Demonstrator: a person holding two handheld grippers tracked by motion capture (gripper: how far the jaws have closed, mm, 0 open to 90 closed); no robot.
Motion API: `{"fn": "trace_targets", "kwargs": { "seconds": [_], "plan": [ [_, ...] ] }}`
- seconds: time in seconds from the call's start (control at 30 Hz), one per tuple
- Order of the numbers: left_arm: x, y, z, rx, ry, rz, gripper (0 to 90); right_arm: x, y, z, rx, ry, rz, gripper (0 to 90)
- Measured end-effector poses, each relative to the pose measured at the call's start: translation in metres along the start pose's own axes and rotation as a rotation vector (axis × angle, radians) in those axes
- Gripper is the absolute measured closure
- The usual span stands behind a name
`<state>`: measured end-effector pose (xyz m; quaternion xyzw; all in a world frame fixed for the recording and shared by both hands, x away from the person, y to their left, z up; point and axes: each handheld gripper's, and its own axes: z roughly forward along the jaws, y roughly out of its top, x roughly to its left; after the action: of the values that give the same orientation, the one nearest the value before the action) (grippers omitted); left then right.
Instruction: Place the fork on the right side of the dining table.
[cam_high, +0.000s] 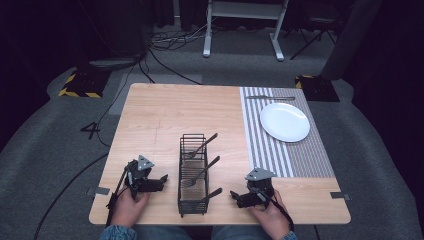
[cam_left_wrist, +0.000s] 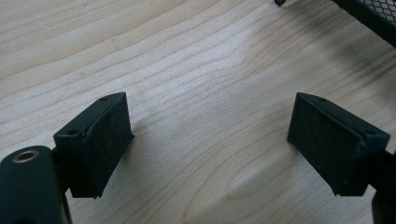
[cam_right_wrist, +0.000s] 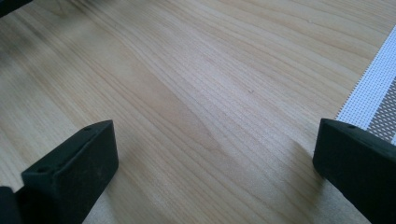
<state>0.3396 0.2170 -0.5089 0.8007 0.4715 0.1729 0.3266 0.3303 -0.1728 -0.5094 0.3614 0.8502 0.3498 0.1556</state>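
High view. My left gripper (cam_high: 159, 181) and my right gripper (cam_high: 237, 196) rest low over the near edge of the worktop (cam_high: 160, 115), a pale wood-grain board with rounded corners. Between them stands the wire basket (cam_high: 193, 175) — a narrow black mesh caddy, long axis running away from me. It carries three dark utensils, each with its handle leaning out over the right rim: a fork (cam_high: 202, 145) at the far end, a spoon (cam_high: 200, 172) in the middle, and a third utensil (cam_high: 212, 195) at the near end whose head I cannot make out. To the far right lies a striped woven placemat (cam_high: 280, 150), grey and white, bearing a round white plate (cam_high: 284, 122) with a smooth glossy face; a dark utensil (cam_high: 270, 97) lies across the mat's far edge. Each gripper points inward at the basket, near it but apart from it.

Left gripper view. My left gripper (cam_left_wrist: 208, 140) stands with its jaws wide apart — nothing between them but bare wood. The pads (cam_left_wrist: 107, 140) are flat, matte black and faintly grainy. A corner of the basket's mesh (cam_left_wrist: 373, 18) shows at upper right.

Right gripper view. My right gripper (cam_right_wrist: 215, 161) is likewise spread wide and holds nothing; its blocky black jaws frame plain grain. The placemat's weave (cam_right_wrist: 373, 102) enters at the right edge.
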Motion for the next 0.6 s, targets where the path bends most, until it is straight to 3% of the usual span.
{"fn": "trace_targets", "kwargs": {
  "seconds": [0.6],
  "plan": [
    [-0.0001, 0.0004, 0.0004, 0.000, 0.001, -0.002, 13.5, 0.0024, -0.0012, -0.0019, -0.013, 0.005, -0.001, 4.3]
  ]
}}
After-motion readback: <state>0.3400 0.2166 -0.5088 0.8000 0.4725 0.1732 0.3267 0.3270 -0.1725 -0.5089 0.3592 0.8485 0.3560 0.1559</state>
